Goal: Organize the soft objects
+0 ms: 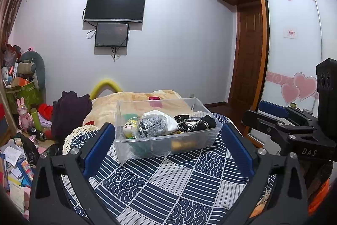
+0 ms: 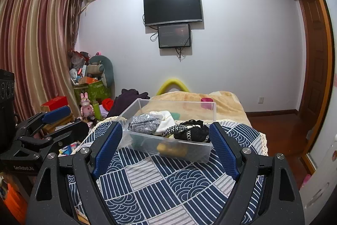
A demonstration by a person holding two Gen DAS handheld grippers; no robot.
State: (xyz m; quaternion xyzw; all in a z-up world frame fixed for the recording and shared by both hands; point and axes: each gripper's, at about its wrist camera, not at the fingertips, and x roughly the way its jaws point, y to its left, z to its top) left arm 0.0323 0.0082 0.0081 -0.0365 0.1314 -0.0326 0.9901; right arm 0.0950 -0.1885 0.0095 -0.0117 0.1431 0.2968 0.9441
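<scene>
A clear plastic bin stands on the blue-and-white patterned bed cover. Inside lie a small doll, a grey knit item, a white cloth and black items with chain trim. My left gripper is open and empty, just in front of the bin. My right gripper is open and empty, also just before the bin. Each gripper shows at the edge of the other's view, the right one and the left one.
A beige blanket with a small pink object lies beyond the bin. Dark clothing is piled at the bed's left. Toys and boxes clutter the left floor. A wardrobe stands at the right.
</scene>
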